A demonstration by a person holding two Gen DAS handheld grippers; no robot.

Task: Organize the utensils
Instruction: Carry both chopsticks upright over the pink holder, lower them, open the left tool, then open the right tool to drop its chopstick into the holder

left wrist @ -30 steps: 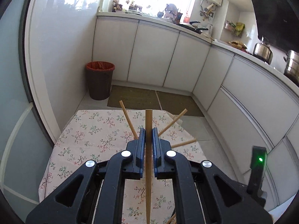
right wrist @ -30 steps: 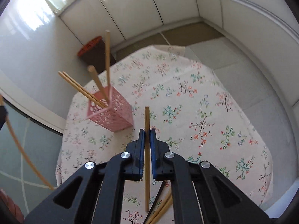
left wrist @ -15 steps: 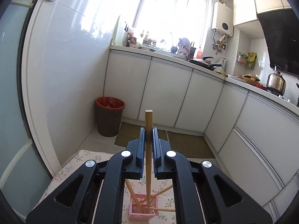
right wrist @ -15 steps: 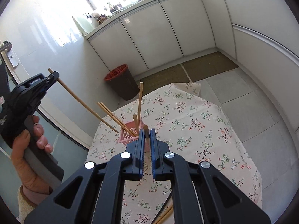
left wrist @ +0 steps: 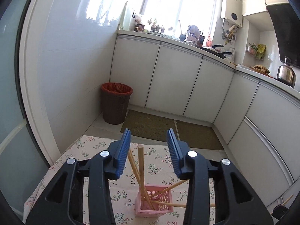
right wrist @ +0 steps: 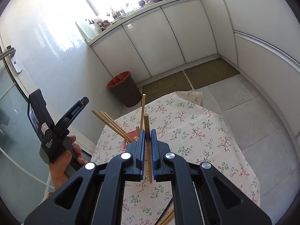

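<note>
Left wrist view: the left gripper (left wrist: 148, 150) is hanging over the basket (left wrist: 154, 200) with its jaws spread wide and nothing between them.
Basket: it is sitting on the flowered table (left wrist: 90, 150), pink and lattice-walled, just below and ahead of the spread jaws.
Chopsticks in basket (left wrist: 141, 170): several are standing or leaning inside it, one nearly upright, others slanting out over the right rim.
Right wrist view: the right gripper (right wrist: 148, 146) is clenching a single chopstick (right wrist: 147, 146), which is poking up past the fingertips and down below them.
Right gripper's place: it is hovering near the basket (right wrist: 131, 136), on the near side of it, with the held stick almost vertical.
Left gripper from this side: it is showing at the left edge (right wrist: 61, 123), gripped in the person's hand (right wrist: 65, 159), away from the table.
Done so far: by my reckoning about five sticks are sitting in the basket.
Left to do: the held stick is waiting to go in, and more utensils (right wrist: 166, 215) are lying on the cloth at the near edge, partly hidden by the gripper, so I cannot count them.
Other things: a bin (left wrist: 116, 105) is standing on the floor by the cabinets.
</note>
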